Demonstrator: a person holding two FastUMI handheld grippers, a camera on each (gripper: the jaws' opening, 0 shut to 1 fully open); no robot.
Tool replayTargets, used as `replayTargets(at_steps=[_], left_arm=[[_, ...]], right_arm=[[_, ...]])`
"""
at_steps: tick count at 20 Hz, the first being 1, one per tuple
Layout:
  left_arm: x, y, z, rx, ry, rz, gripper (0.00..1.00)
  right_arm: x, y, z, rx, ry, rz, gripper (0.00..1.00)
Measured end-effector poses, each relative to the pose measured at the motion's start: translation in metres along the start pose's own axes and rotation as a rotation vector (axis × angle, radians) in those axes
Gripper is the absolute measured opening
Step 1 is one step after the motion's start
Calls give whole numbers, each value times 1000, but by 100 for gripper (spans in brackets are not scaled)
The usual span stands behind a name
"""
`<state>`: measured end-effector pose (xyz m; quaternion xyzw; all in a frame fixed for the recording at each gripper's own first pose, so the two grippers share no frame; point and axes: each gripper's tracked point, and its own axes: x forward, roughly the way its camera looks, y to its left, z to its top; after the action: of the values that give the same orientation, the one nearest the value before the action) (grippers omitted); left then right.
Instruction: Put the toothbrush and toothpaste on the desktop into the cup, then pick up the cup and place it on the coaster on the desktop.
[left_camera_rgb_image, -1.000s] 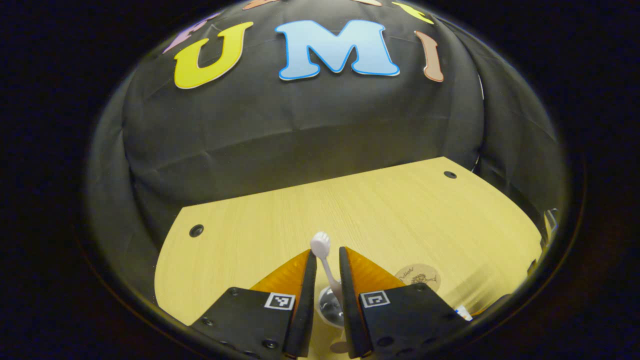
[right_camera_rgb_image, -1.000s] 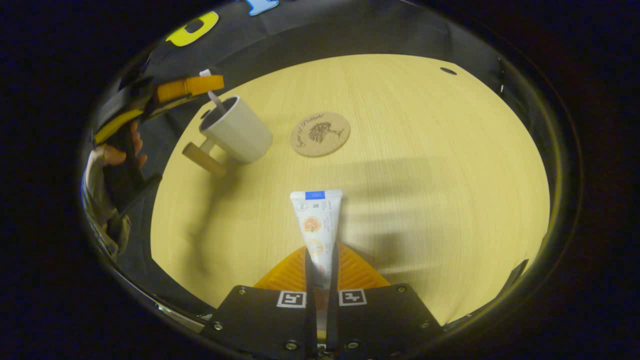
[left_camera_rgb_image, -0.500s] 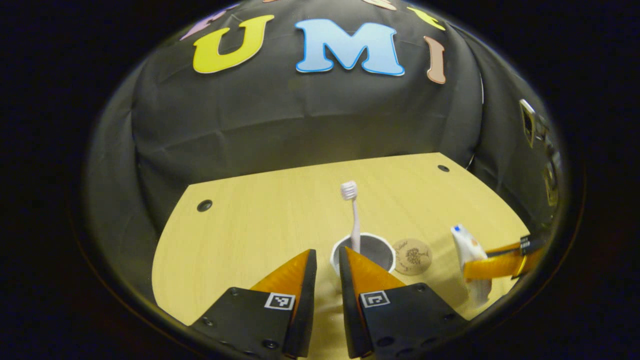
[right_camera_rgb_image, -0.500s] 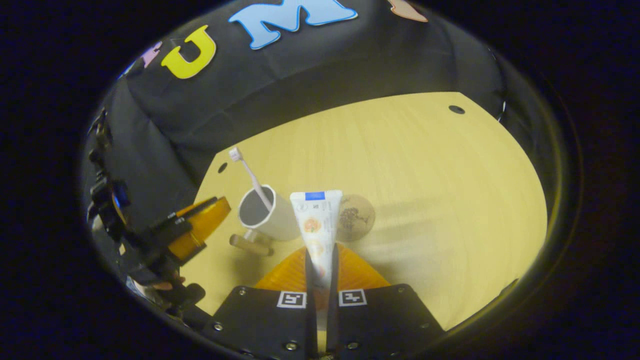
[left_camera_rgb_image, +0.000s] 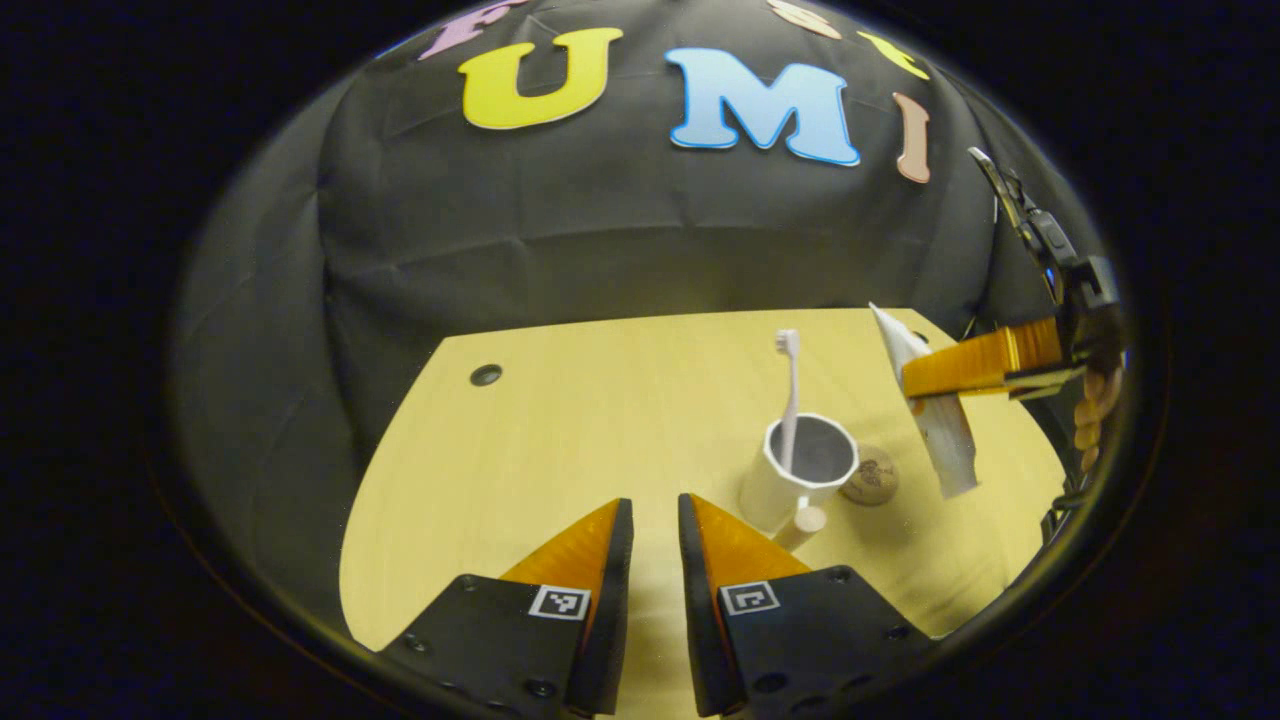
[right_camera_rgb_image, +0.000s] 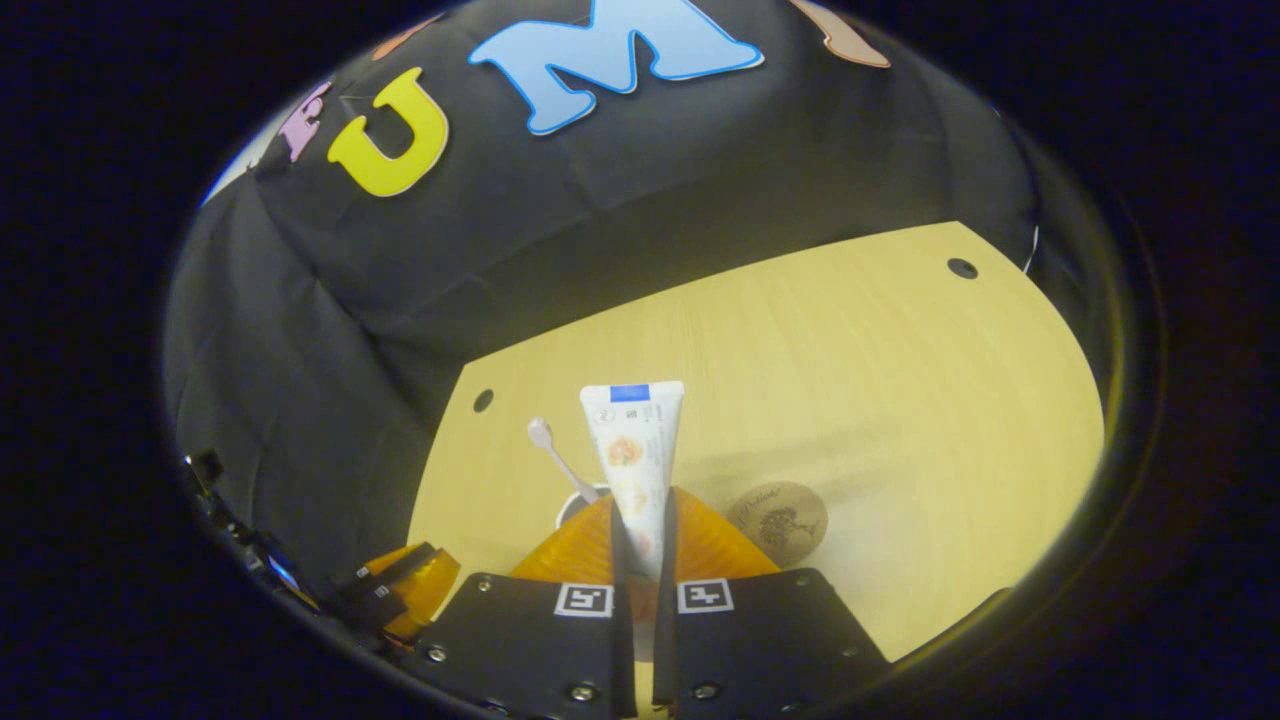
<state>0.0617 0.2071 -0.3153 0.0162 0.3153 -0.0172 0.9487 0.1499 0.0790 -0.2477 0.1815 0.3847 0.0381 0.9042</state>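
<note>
Our right tongs (right_camera_rgb_image: 640, 525) pinch the toothpaste (right_camera_rgb_image: 632, 450) tube upright, its lower end hidden between the fingers. Our left tongs (left_camera_rgb_image: 655, 520) stand slightly apart, holding nothing, just in front of the cup (left_camera_rgb_image: 797, 475). The cup stands on the desk (left_camera_rgb_image: 560, 450) with the toothbrush (left_camera_rgb_image: 788, 395) leaning inside, head up. The coaster (left_camera_rgb_image: 872, 480) lies just beside the cup, partly hidden behind it. In the right gripper view, our fingers cover most of the cup.

Both views angled down, near, sharing cup (left_camera_rgb_image: 797, 478), coaster (right_camera_rgb_image: 777, 521)
</note>
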Motion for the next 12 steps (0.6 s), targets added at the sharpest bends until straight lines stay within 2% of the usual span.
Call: replayTargets(at_steps=[2,3,5,6,7,12], left_arm=[[-14,24,-7,-14,4,36,34],[-23,35,-10,-24,3,52,34],[-42,55,-19,-38,3,85,34],[-52,66,-24,-42,4,105,44],[-63,75,-29,-45,7,124,44],[-96,113,-54,-65,31,212,44]], right_arm=[[9,10,14,22,-29,11,12],[16,14,20,34,-41,16,9],[31,21,28,53,-70,15,9],[37,23,31,55,-86,13,9],[44,25,31,53,-96,10,9],[73,30,25,-31,-158,-2,9]])
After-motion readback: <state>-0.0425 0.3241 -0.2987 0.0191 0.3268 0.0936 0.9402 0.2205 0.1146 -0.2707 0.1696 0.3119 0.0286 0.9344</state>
